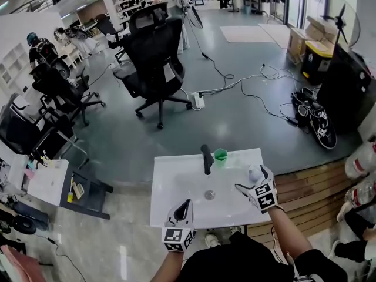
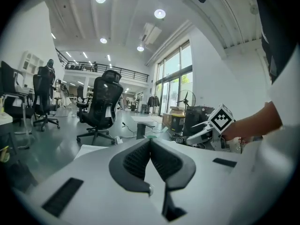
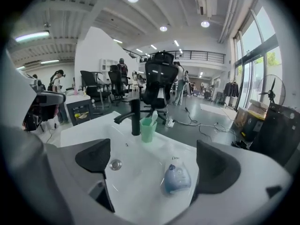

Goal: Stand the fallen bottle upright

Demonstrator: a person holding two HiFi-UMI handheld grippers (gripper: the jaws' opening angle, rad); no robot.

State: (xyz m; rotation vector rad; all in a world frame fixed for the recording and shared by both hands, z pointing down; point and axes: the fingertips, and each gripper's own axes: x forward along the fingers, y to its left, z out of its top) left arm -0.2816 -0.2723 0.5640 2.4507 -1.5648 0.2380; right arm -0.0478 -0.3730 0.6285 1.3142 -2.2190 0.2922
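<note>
A small white bottle [image 3: 177, 178] with a blue label lies on its side at the right of the white sink [image 3: 136, 182]. My right gripper [image 3: 153, 168] is open, and the bottle lies between its jaws, close to the right one, with nothing gripped. From the head view the bottle [image 1: 254, 174] shows just beyond the right gripper [image 1: 249, 180]. My left gripper [image 1: 187, 204] hovers over the sink's front edge, shut with nothing in it. In the left gripper view its pads [image 2: 140, 158] meet.
A black tap [image 3: 135, 117] stands at the back of the sink with a green cup [image 3: 147, 129] beside it. A round drain [image 3: 116, 164] sits in the basin. Office chairs [image 1: 154, 57], floor cables [image 1: 252, 87] and a wooden platform [image 1: 311, 192] surround the sink.
</note>
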